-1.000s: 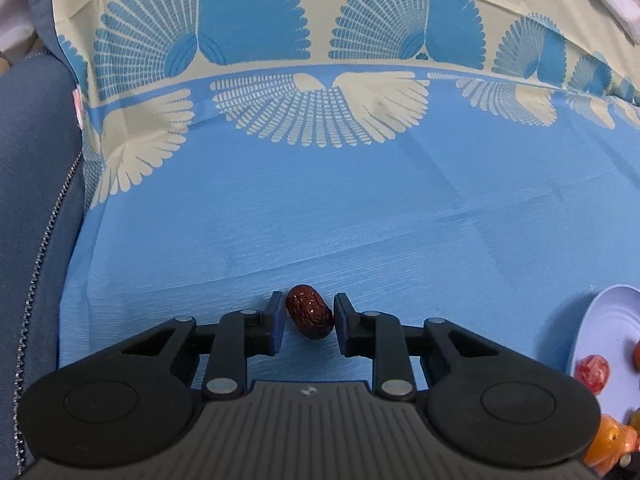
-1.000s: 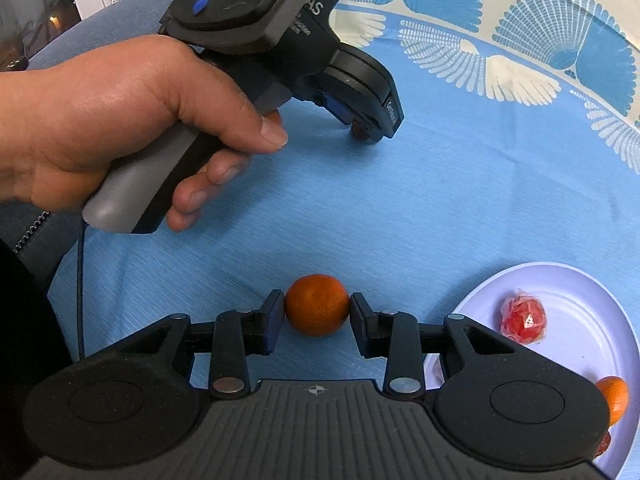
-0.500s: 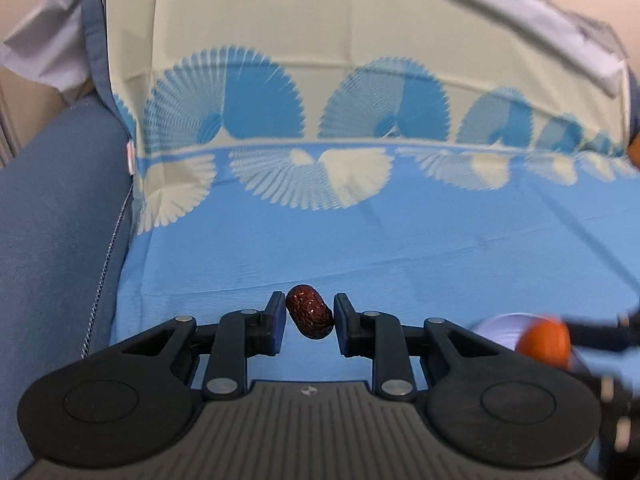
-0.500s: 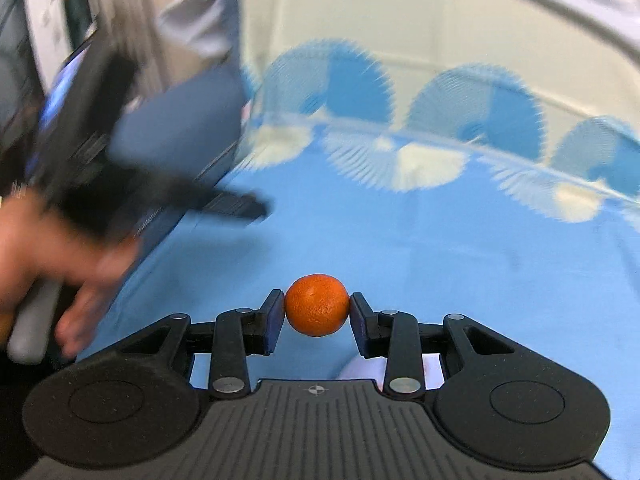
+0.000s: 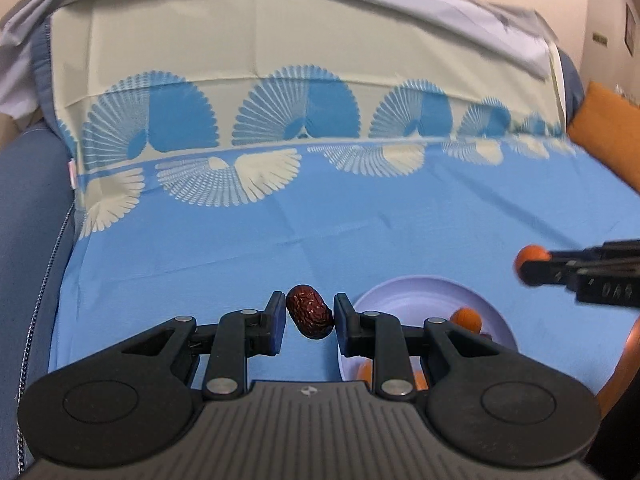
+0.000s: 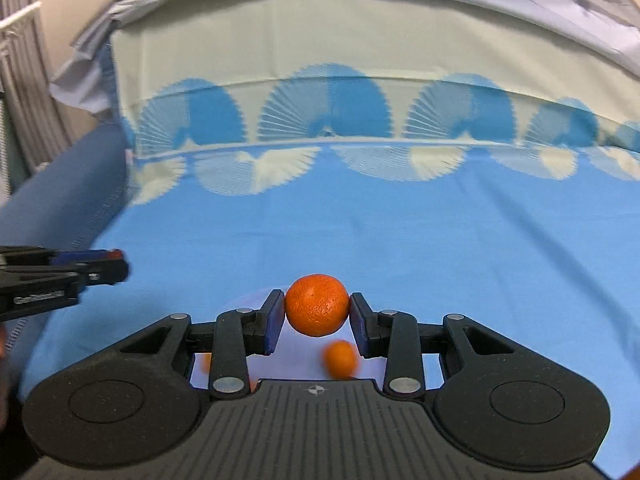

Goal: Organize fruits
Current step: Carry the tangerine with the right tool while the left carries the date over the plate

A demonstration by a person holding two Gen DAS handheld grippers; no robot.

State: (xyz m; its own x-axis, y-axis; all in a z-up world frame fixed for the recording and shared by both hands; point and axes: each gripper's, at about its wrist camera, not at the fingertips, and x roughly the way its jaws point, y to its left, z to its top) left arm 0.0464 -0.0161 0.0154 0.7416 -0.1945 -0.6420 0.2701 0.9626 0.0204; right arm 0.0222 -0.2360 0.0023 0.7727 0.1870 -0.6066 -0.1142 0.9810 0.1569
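A wrinkled dark red date [image 5: 309, 317] is clamped in my left gripper [image 5: 308, 320], lifted over the blue cloth just left of the pale plate [image 5: 408, 292]. My right gripper [image 6: 317, 316] is shut on a small orange mandarin [image 6: 317, 310] and hovers above the same plate [image 6: 304, 354], where another mandarin [image 6: 340, 358] lies blurred below the fingers. In the left wrist view the right gripper with its mandarin [image 5: 531, 258] comes in from the right edge, above the plate's far side. A mandarin [image 5: 466, 319] rests on the plate there.
A blue cloth with fan patterns [image 5: 320, 208] covers the surface and climbs a cream backrest [image 5: 280, 40]. A dark blue padded arm [image 5: 28, 220] borders the left side. An orange cushion [image 5: 604, 128] sits at the far right.
Both grippers rose and travelled with their fruits to the plate. The view tipped up to show more of the backrest. The right gripper now hangs over the plate.
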